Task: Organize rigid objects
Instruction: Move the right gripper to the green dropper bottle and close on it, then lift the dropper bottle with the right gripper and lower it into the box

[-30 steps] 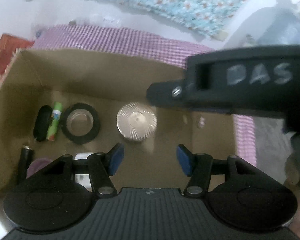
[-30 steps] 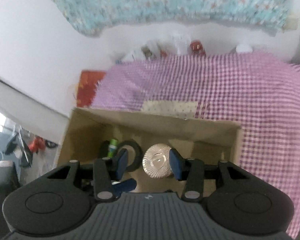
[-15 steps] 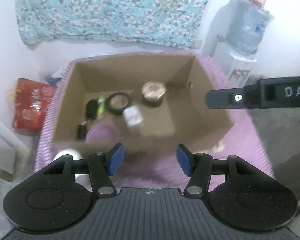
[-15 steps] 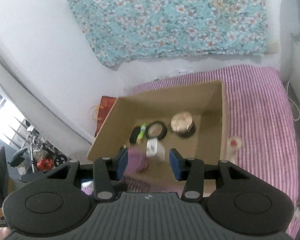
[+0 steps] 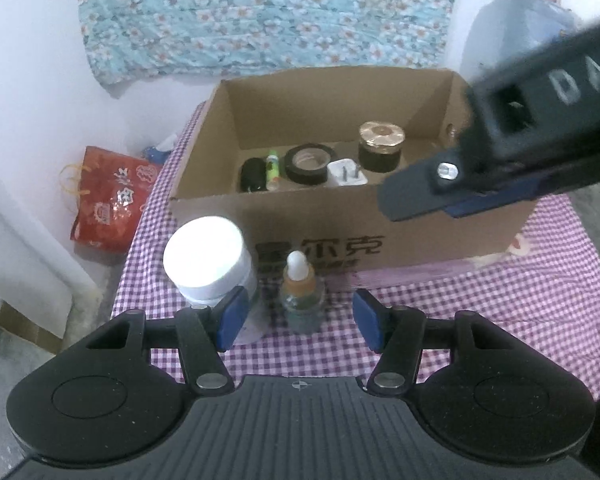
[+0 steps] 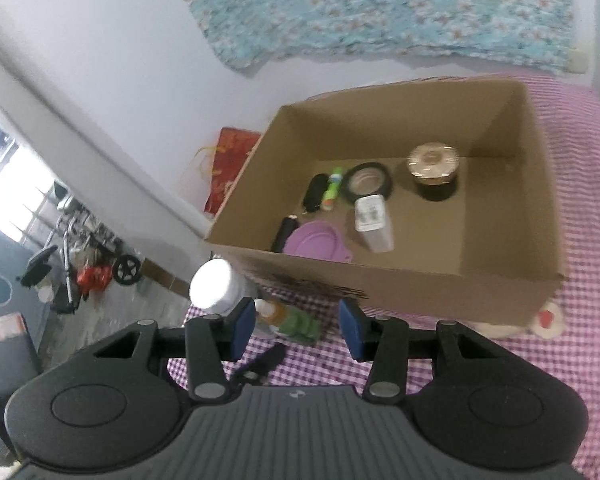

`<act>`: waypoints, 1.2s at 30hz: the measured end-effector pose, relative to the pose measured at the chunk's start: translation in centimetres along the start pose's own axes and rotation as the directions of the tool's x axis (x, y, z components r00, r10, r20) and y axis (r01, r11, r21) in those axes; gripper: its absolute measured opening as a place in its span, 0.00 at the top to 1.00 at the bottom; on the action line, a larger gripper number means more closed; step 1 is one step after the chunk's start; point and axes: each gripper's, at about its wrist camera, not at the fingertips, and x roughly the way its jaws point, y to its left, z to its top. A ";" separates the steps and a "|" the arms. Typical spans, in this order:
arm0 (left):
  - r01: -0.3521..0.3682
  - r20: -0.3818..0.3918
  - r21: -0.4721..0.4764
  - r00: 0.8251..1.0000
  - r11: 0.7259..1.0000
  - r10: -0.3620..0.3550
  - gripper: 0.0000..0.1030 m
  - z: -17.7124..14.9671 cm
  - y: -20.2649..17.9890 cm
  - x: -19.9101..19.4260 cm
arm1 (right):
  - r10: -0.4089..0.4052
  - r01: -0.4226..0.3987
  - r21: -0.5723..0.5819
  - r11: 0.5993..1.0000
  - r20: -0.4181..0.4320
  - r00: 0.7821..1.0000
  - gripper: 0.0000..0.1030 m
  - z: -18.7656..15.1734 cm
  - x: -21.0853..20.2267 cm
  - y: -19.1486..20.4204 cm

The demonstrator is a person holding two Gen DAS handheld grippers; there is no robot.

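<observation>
We count one cardboard box (image 6: 400, 284) on the purple checked cloth (image 5: 480, 304), and seven things lying in it: one jar with a gold lid (image 6: 433, 160) toward the far right, one roll of black tape (image 6: 367, 182) lying flat, one white charger plug (image 6: 373, 220) just in front of the tape, one green tube (image 6: 332, 194), one black oblong piece (image 6: 315, 194) beside the tube, one dark cylinder (image 6: 285, 234) near the front wall, and one purple lid (image 6: 318, 240) touching that cylinder.

Outside the box, near its front left corner, two things stand upright on the cloth: one white-capped jar (image 5: 206, 258) and one small dropper bottle (image 5: 302, 292) with a white tip, amber liquid above and a greenish base. The bottle is just beside the jar.

We hold two grippers. The left gripper (image 5: 298, 320) has its blue pads apart with nothing pressed between them; the dropper bottle sits beyond the gap, and the left pad overlaps the white jar in the view. The right gripper (image 6: 296, 330) also stands with pads apart and empty, above the cloth in front of the box. From the left wrist camera the right gripper crosses the upper right as a blurred black bar.
</observation>
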 end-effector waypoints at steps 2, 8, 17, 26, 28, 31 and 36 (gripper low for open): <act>-0.011 0.013 -0.006 1.000 1.000 0.011 0.45 -0.3 0.3 0.4 | 0.005 -0.005 -0.018 1.000 -0.020 1.000 0.53 0.2 1.0 0.7; 0.005 -0.004 0.021 1.000 1.000 -0.005 0.47 -0.8 0.2 2.0 | 0.010 -0.016 -0.060 0.998 -0.094 0.996 0.53 0.6 4.4 2.0; -0.007 0.021 0.025 1.000 1.000 0.006 0.54 -0.9 -0.6 3.6 | -0.011 -0.013 -0.150 0.989 -0.162 0.987 0.59 0.8 6.9 3.0; -0.012 0.007 0.010 1.000 1.000 0.012 0.69 -0.9 -0.5 4.3 | 0.035 -0.062 -0.132 0.989 -0.201 0.979 0.78 1.1 8.0 2.3; -0.009 0.009 0.005 1.000 1.000 0.009 0.69 -0.9 -0.4 4.2 | 0.035 -0.062 -0.137 0.989 -0.193 0.981 0.79 1.0 7.9 2.3; -0.007 0.008 0.010 1.000 1.000 0.007 0.70 -0.9 -0.7 3.9 | 0.027 -0.053 -0.136 0.989 -0.185 0.982 0.81 1.0 7.6 2.3; 0.021 0.013 0.024 1.000 0.999 -0.021 0.70 -0.6 -1.2 2.6 | 0.002 -0.026 -0.132 0.991 -0.175 0.985 0.82 0.9 6.4 2.2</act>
